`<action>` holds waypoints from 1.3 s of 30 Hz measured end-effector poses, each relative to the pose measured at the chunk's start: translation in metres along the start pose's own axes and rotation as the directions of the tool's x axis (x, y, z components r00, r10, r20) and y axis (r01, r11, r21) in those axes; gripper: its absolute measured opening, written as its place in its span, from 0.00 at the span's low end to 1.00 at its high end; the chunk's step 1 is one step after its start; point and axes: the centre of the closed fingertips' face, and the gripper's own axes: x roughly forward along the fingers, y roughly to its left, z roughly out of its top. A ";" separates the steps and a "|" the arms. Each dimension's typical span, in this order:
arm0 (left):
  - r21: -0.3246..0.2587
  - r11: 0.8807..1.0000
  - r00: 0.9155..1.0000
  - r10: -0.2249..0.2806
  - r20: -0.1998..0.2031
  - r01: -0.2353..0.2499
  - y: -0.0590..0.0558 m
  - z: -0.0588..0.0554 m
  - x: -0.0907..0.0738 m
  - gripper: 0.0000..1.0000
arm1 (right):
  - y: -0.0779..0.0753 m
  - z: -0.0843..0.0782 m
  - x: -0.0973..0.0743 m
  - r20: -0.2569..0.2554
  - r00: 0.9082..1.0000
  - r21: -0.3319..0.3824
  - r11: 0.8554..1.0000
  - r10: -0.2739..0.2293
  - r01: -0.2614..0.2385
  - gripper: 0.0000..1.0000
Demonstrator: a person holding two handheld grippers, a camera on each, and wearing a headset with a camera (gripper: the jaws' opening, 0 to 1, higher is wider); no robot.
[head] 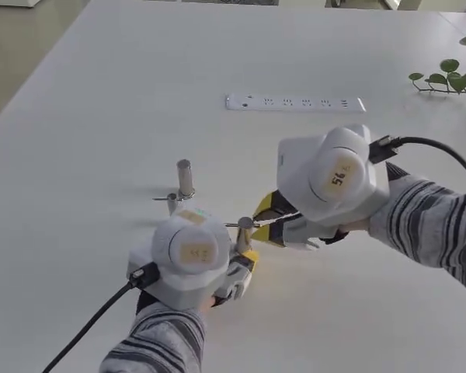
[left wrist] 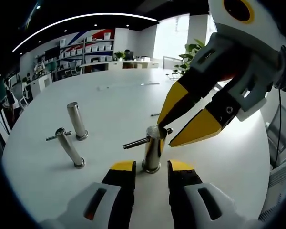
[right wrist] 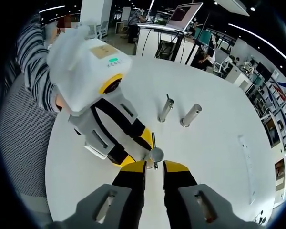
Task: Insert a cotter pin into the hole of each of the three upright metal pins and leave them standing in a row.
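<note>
Watching the near metal pin point(left wrist: 153, 145) most. It stood upright on the white table point(head: 101, 116), with the cotter pin point(left wrist: 135, 141) lying crosswise through the hole near its top, tail out one side and rounded head out the other. The left gripper point(left wrist: 152, 167) bracketed the pin's foot, jaws set narrow to either side. Contact was not visible, so I could not tell whether they pressed it. The right gripper point(left wrist: 166, 135) had its tapered yellow jaws drawn close about the cotter's head; pinch or slight gap, I could not tell.

Risks, as I judged them:
- A sideways tug as the right gripper backs off could drag the cotter pin out again or tip the pin, because the foot flange was small and the tabletop smooth.
- A left jaw opening wide could clip the neighbours.

Beyond stood the fitted metal pin point(left wrist: 69, 148), with its own cross-piece in place. The bare metal pin point(left wrist: 76, 120) was just beside it with no cross-piece on it, so one insertion was left by my reckoning.

Materials:
- The pins were polished steel cylinders, mirror-bright, flat-topped and flared at the base.
- The cotter was thin, dull grey wire.
- The table was matte white and hard, offering little grip.
</note>
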 end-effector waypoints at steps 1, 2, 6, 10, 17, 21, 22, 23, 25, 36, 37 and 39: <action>0.001 1.000 1.000 -0.003 0.003 0.003 0.000 0.001 -0.001 0.26 | -0.001 0.002 0.000 0.011 1.000 0.015 1.000 0.002 -0.003 0.09; 0.003 1.000 1.000 -0.006 0.004 0.006 -0.001 0.001 -0.003 0.27 | 0.000 0.003 0.000 0.019 1.000 0.026 1.000 0.007 -0.008 0.10; -0.006 1.000 1.000 -0.015 -0.017 0.015 -0.001 -0.002 -0.007 0.35 | -0.001 0.006 0.003 0.040 0.999 0.079 0.997 0.022 -0.025 0.11; -0.003 1.000 1.000 -0.019 -0.015 0.019 0.002 -0.003 -0.014 0.38 | 0.000 0.006 0.007 0.059 0.998 0.143 0.989 0.037 -0.045 0.12; -0.014 0.999 0.999 -0.038 0.016 0.039 0.001 0.006 -0.025 0.47 | 0.000 0.005 0.014 0.083 0.995 0.206 0.976 0.050 -0.066 0.12; -0.030 0.999 0.999 -0.041 0.032 0.042 0.002 0.011 -0.034 0.52 | 0.001 0.002 0.018 0.086 0.995 0.233 0.970 0.054 -0.073 0.11; -0.030 0.999 0.999 -0.040 0.033 0.041 0.003 0.011 -0.035 0.53 | 0.001 0.002 0.018 0.087 0.995 0.239 0.968 0.054 -0.074 0.11; -0.031 0.999 0.999 -0.039 0.035 0.040 0.004 0.011 -0.036 0.54 | 0.002 0.002 0.018 0.089 0.995 0.243 0.967 0.054 -0.074 0.11; -0.034 0.999 0.999 -0.039 0.035 0.040 0.004 0.011 -0.039 0.56 | 0.002 0.001 0.018 0.092 0.994 0.251 0.965 0.051 -0.073 0.11; -0.054 0.998 0.998 -0.021 0.064 0.024 0.011 0.013 -0.061 0.67 | 0.002 0.002 0.018 0.118 0.992 0.289 0.955 0.041 -0.074 0.08; -0.057 0.998 0.997 -0.018 0.073 0.022 0.013 0.014 -0.064 0.69 | 0.003 0.002 0.018 0.118 0.992 0.290 0.954 0.041 -0.074 0.08; -0.066 0.998 0.997 -0.018 0.081 0.023 0.014 0.015 -0.069 0.70 | 0.003 0.002 0.018 0.118 0.992 0.295 0.953 0.040 -0.073 0.08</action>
